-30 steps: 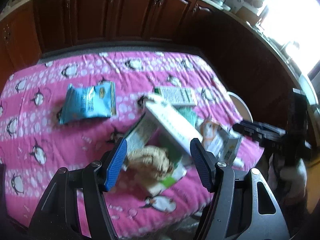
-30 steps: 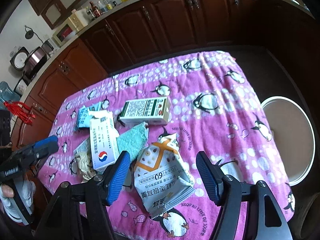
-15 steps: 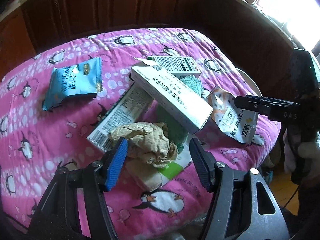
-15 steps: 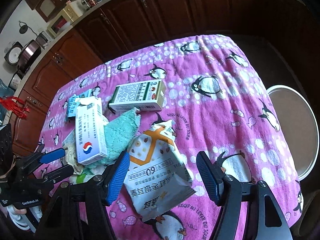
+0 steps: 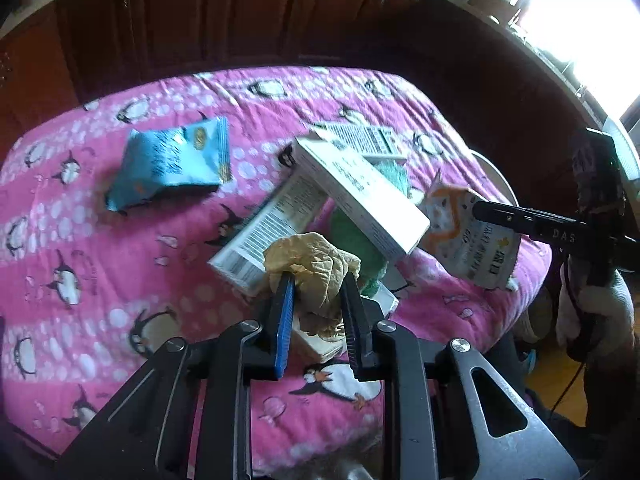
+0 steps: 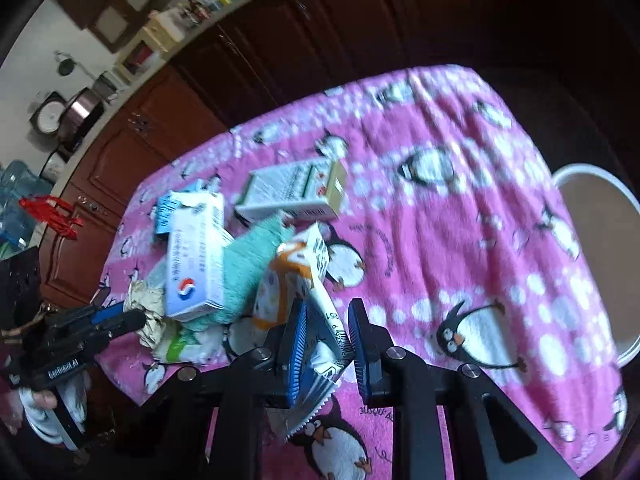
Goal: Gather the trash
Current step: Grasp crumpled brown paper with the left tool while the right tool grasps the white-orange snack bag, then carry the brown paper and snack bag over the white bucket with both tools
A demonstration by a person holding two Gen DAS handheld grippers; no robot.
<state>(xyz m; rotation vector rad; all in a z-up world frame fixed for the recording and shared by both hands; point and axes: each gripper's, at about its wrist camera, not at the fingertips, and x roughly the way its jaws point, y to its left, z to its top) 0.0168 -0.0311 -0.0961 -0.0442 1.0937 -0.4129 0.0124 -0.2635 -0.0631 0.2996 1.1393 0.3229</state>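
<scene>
A heap of trash lies on a pink penguin-print cloth [image 5: 100, 264]. My left gripper [image 5: 318, 284] is shut on a crumpled tan paper wad [image 5: 316, 268] at the heap's near edge; the wad also shows in the right wrist view [image 6: 150, 312]. My right gripper [image 6: 326, 312] is shut on a white and orange snack bag [image 6: 298, 280], lifted and tilted; the bag also shows in the left wrist view [image 5: 468, 240]. A long white box [image 5: 360, 192] leans over a flat barcode pack [image 5: 272, 232] and a teal cloth [image 6: 250, 260]. A blue snack bag [image 5: 172, 160] lies apart at the left.
A green and white carton [image 6: 292, 192] lies behind the heap. A round white bin [image 6: 600, 248] stands below the table's right edge. Dark wooden cabinets [image 5: 180, 20] run behind the table. The right half of the cloth [image 6: 460, 220] bears nothing.
Both grippers went from open to shut. The left closed on the paper wad. The right closed on the snack bag and raised it off the cloth.
</scene>
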